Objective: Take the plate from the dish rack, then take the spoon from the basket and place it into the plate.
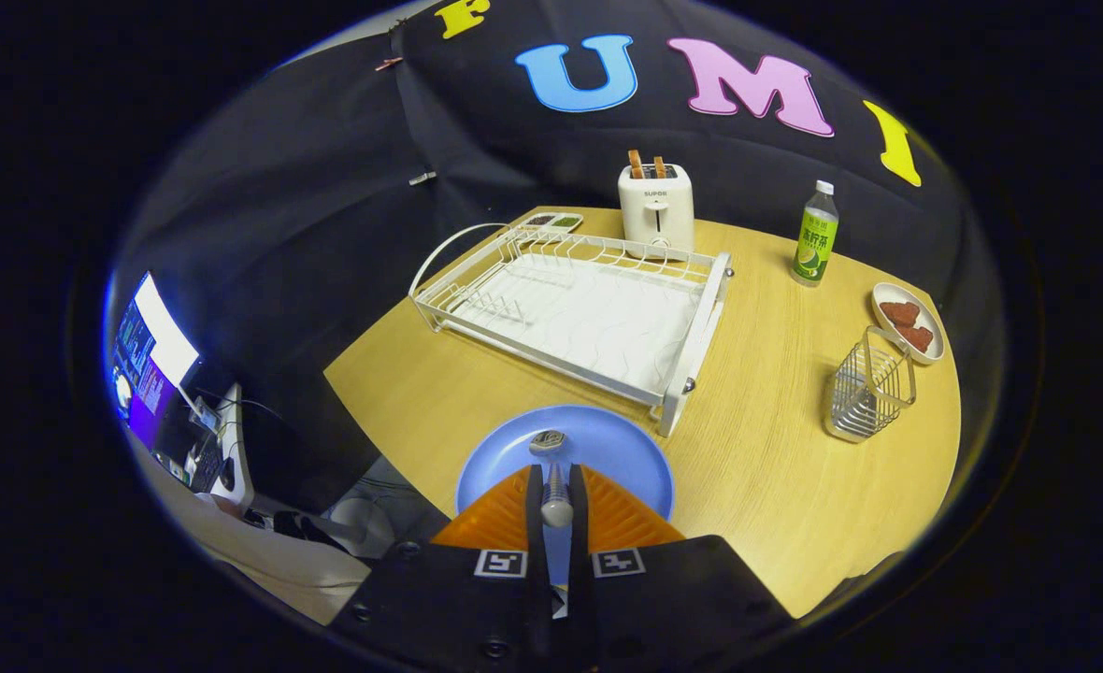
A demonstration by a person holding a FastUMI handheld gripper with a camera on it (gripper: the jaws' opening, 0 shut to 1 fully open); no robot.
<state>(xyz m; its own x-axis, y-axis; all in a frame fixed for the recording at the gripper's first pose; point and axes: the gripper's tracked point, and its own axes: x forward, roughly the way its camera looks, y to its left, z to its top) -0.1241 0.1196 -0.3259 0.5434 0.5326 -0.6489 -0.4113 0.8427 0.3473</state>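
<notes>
Hovering over the blue plate (608, 449), my gripper (556, 495) points toward the far dish rack (580, 313). Its fingers are nearly closed, pinching the spoon (554, 486) handle between them.

The claw (556, 486) was a two-finger unit with a wide dark housing that broadened toward the camera. Each finger (505, 514) was wedge-shaped, narrowing to a point at the front, and its upper face was ribbed with fine parallel ridges. The two fingers sat close together, leaving a narrow slot between their inner edges. Two square black-and-white coded marker tags (500, 563) were fixed on the housing, one at the base of each finger. Round screws (408, 549) were set into the housing along its left edge and near its lower middle. The housing surface looked matte, with angled edges.
</notes>
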